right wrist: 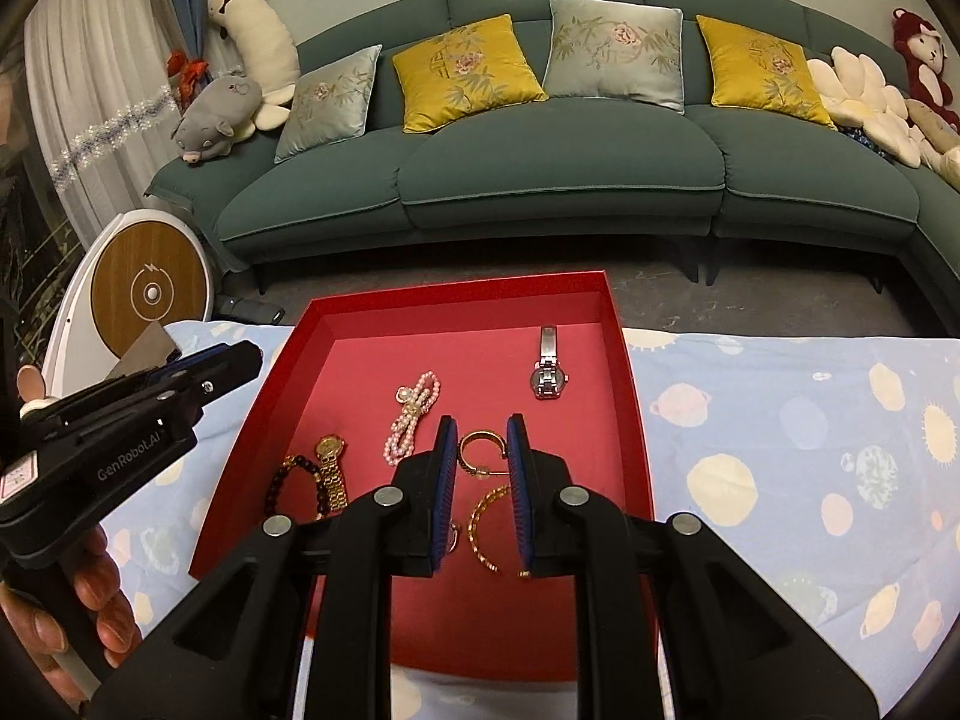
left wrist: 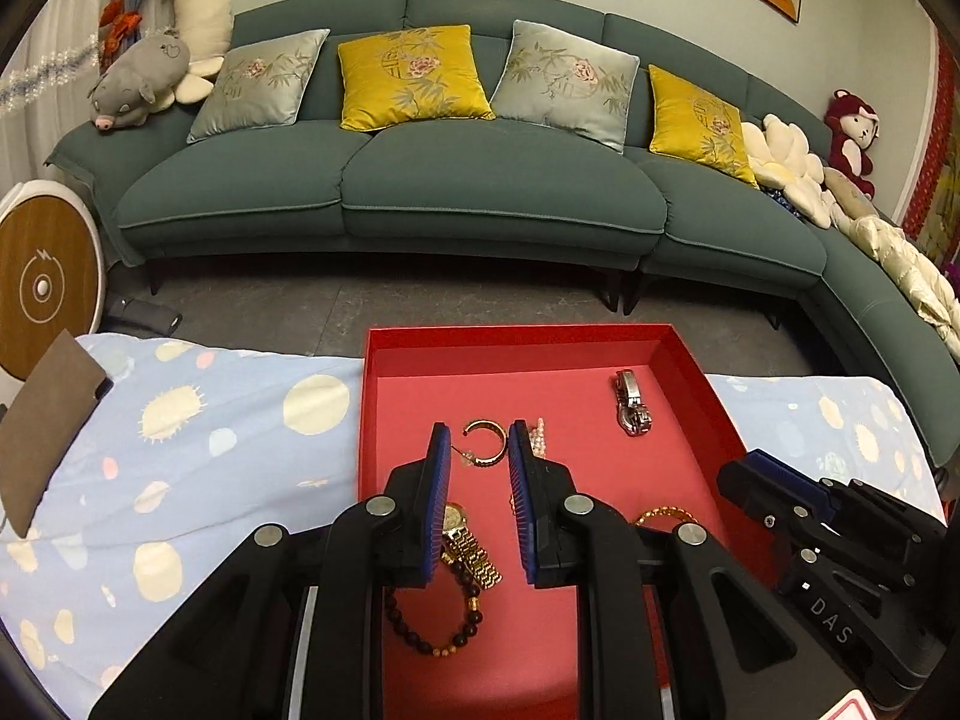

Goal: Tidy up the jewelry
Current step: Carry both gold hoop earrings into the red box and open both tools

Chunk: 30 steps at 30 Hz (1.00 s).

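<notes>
A red tray [left wrist: 516,333] [right wrist: 456,291] lies on a blue patterned cloth and holds the jewelry. In it are a silver watch [left wrist: 627,402] [right wrist: 547,375], a gold hoop earring [left wrist: 486,441] [right wrist: 482,450], a pearl bracelet [right wrist: 414,414], a gold watch [left wrist: 465,540] [right wrist: 332,468], a dark bead bracelet [left wrist: 432,624] [right wrist: 288,483] and a gold chain bracelet [right wrist: 480,522]. My left gripper [left wrist: 478,429] hovers over the tray's near left part. My right gripper [right wrist: 479,423] hovers over the hoop and chain. Each has its blue pads drawn to a narrow gap with nothing held.
The blue cloth [left wrist: 180,450] [right wrist: 780,450] spreads to both sides of the tray. A brown card [left wrist: 48,420] lies at the far left. A person's hand [right wrist: 90,588] grips the left tool. Beyond the table stand a green sofa [left wrist: 480,198] and a round white device [right wrist: 144,294].
</notes>
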Available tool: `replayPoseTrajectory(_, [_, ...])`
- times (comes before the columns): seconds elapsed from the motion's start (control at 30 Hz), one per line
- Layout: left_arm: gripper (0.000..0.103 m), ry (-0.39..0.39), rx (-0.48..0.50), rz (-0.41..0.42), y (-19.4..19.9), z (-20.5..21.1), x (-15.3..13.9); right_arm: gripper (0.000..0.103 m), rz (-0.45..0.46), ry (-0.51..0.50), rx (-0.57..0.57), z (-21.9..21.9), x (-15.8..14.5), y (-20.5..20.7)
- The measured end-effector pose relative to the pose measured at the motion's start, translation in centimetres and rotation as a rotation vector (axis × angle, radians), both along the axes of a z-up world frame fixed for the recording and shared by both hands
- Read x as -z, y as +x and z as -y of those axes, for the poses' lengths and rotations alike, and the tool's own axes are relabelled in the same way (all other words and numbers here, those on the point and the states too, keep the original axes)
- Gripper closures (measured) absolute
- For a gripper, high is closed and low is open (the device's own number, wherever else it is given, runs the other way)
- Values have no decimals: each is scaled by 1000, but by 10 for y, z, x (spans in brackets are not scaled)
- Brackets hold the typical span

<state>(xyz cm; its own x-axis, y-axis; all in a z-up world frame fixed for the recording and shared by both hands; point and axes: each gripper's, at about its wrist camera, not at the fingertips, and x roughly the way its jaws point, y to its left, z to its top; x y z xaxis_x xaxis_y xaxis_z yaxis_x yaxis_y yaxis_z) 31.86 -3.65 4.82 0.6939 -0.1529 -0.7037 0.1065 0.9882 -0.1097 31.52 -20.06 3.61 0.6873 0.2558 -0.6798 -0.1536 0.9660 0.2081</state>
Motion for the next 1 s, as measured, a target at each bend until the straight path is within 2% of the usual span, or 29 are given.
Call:
replayPoseTrajectory(0.27, [86,29,-17,-53,23,-1,34,87,-30,7,31,9,28,27])
replayPoseTrajectory(0.4, [86,24,-18,-53,25,1,37,87,-37,4,32,9,35,32])
replayPoseTrajectory(0.57, [86,58,-22,-47,27,5,43,87,-34,12,31,9,37,35])
replayPoseTrajectory(1.0, [86,51,-26,-59,32,2,48,87,-36,16,24,4,41,42])
